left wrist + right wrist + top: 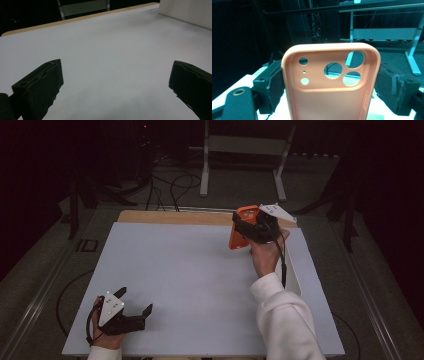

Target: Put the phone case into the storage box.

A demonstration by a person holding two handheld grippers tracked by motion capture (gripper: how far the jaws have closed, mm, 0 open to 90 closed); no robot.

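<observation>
An orange phone case (241,227) is held upright above the far right part of the white table (190,270), with my right gripper (252,226) shut on its sides. In the right gripper view the case (329,100) stands between the two black jaws, its camera holes at the top and its inside facing the camera. My left gripper (134,306) rests near the table's front left corner, jaws wide apart with nothing between them. The left gripper view has its two black fingers (41,87) spread over bare white table surface (112,62).
A white upright board (187,12) stands at the table's right side. A wooden strip (175,216) runs along the far edge. Beyond it are cables on the floor (170,185) and a white metal stand (245,150) in a dark room.
</observation>
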